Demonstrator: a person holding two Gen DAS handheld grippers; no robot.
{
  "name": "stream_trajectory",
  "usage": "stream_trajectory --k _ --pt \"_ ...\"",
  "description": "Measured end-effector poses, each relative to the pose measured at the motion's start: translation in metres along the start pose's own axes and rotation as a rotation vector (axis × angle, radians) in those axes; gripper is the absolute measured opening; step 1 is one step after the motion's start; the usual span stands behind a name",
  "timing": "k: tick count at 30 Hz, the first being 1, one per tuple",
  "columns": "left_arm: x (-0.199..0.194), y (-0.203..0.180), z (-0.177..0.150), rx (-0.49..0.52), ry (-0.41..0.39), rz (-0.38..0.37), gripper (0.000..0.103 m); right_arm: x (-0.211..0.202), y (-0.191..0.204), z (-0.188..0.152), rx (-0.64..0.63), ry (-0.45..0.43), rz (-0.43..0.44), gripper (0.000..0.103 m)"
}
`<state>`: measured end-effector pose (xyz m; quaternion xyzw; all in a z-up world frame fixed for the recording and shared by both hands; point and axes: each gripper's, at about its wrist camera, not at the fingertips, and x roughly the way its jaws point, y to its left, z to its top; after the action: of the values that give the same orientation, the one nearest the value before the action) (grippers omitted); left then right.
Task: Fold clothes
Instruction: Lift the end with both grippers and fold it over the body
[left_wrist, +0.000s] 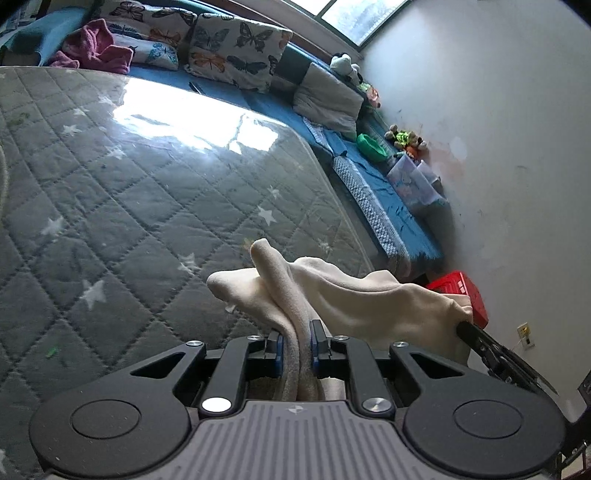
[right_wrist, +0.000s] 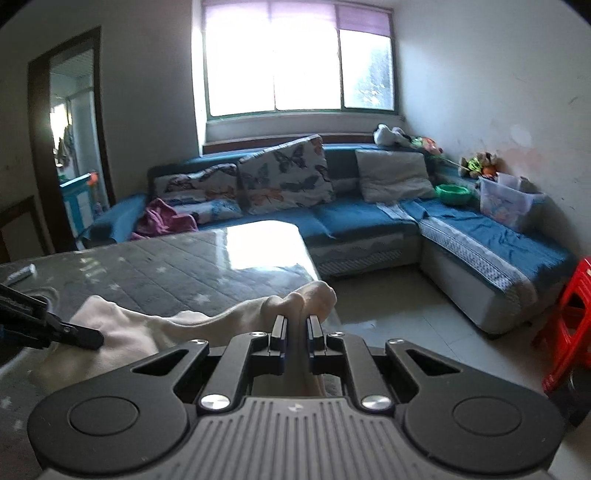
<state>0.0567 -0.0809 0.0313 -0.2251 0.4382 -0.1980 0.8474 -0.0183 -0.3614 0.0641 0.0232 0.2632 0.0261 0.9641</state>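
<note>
Cream garment (left_wrist: 332, 291) hangs between my left tongs (left_wrist: 297, 345) and right tongs (right_wrist: 297, 341), both clenched on its edge above the worktop (left_wrist: 129, 206); I should keep it taut, level.

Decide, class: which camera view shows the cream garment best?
The left wrist view. There the cream garment fills the centre, showing its folds, clamped in the left gripper and reaching to the right gripper. The right wrist view shows a darker, lower strip of it, partly hidden behind that gripper's fingers.
</note>
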Motion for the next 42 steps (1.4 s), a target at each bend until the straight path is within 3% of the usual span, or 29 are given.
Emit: stream_trajectory --k 9,11,18,23,37,42 --pt "0.018 0.011 -0.006 0.03 0.044 0.068 0.019 0.034 -0.015 -0.017 0.044 0.072 -0.045 0.011" --pt "0.02 0.014 -0.007 0.035 0.049 0.088 0.021 0.038 -0.016 -0.019 0.037 0.083 -0.062 0.016" --pt "0.014 0.012 -0.006 0.082 0.017 0.143 0.042 0.041 -0.008 -0.02 0.006 0.079 -0.048 0.016" --pt "0.01 0.008 0.001 0.114 -0.016 0.175 0.043 0.055 0.001 -0.024 -0.006 0.11 -0.017 0.016" --pt "0.049 0.001 0.01 0.209 0.004 0.281 0.05 0.088 0.003 -0.03 -0.007 0.165 -0.004 0.017" --pt "0.045 -0.001 0.005 0.217 0.007 0.269 0.052 0.083 0.006 -0.029 -0.02 0.156 -0.007 0.026"
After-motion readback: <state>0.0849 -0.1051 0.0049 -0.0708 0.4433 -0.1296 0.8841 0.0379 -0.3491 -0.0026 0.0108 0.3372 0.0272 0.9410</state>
